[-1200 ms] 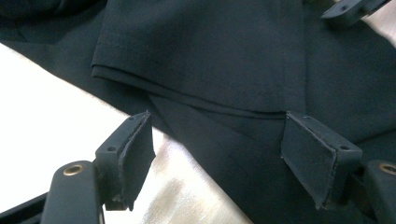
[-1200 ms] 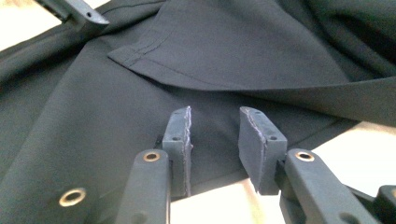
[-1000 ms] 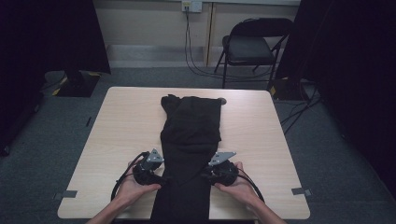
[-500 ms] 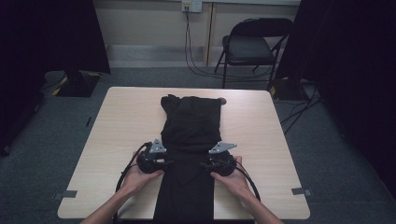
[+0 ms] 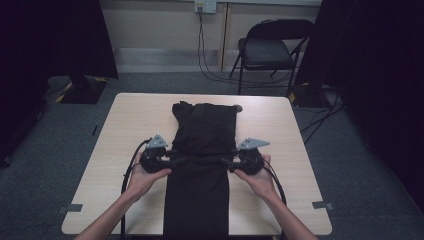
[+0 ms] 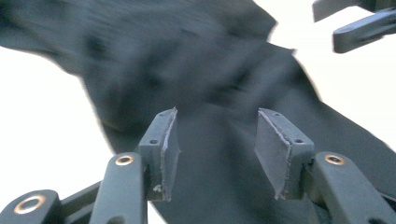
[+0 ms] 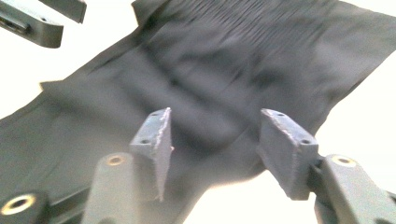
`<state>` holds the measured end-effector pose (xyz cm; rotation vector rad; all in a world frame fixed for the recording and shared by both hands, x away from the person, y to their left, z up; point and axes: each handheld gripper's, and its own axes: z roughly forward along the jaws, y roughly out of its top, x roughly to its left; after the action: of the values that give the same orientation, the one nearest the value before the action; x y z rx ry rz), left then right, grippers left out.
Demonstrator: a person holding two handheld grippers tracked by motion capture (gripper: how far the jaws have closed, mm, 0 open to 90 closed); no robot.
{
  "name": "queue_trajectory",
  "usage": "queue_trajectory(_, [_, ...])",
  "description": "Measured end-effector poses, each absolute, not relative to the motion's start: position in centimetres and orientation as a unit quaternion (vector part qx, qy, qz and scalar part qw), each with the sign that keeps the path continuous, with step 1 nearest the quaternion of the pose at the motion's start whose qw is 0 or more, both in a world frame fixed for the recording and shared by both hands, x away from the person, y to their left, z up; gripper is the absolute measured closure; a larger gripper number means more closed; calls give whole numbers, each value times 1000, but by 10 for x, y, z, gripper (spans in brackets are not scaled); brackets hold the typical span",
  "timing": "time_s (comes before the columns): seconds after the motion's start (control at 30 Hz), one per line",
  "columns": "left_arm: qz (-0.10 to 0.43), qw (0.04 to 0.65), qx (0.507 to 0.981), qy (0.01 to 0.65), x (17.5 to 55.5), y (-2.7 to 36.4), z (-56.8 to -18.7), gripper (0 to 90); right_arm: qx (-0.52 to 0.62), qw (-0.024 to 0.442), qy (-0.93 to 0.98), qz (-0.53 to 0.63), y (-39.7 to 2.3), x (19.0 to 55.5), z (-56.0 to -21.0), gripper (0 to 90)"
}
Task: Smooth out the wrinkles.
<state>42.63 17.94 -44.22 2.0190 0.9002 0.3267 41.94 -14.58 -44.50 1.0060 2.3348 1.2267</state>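
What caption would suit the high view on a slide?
Two hand-held grippers, left gripper and right gripper, flank a dark garment on the table.

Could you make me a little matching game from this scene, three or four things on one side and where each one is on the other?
Things:
1. long black cloth garment
2. black folding metal chair
3. left gripper
4. right gripper

Places:
A. at the garment's right edge, jaws apart
B. on the grey carpet beyond the table
C. at the garment's left edge, jaws apart
D. lying down the middle of the pale wooden table

Pairs: 1-D, 2-B, 3-C, 4-A
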Motion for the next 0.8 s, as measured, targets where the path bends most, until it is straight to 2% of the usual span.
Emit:
queue_trajectory(0.07, [137,431,808,379,447,179,-444,494,357,174,813,426,-144,442,-443,378])
queue_trajectory(0.17, [138,421,804,397,474,176,-451,437,376,152,810,423,-142,480,-449,282])
queue_trajectory(0.33, [115,413,808,405,497,164,-466,349,393,136,813,407,-135,510,-468,256])
queue_trajectory(0.4, [116,405,812,404,500,157,-473,355,399,130,817,396,-131,514,-475,278])
queue_trajectory(0.47, [116,387,820,404,502,153,-481,425,401,128,824,378,-126,516,-483,288])
queue_trajectory(0.57, [125,384,825,395,499,147,-488,597,407,123,822,380,-121,517,-491,425])
queue_trajectory(0.63, [131,380,827,394,497,143,-485,708,405,131,817,389,-121,515,-489,637])
queue_trajectory(0.67, [132,381,828,390,496,144,-482,747,403,135,815,394,-121,514,-487,696])
queue_trajectory(0.8, [133,419,810,388,496,151,-460,783,400,137,800,426,-128,511,-467,772])
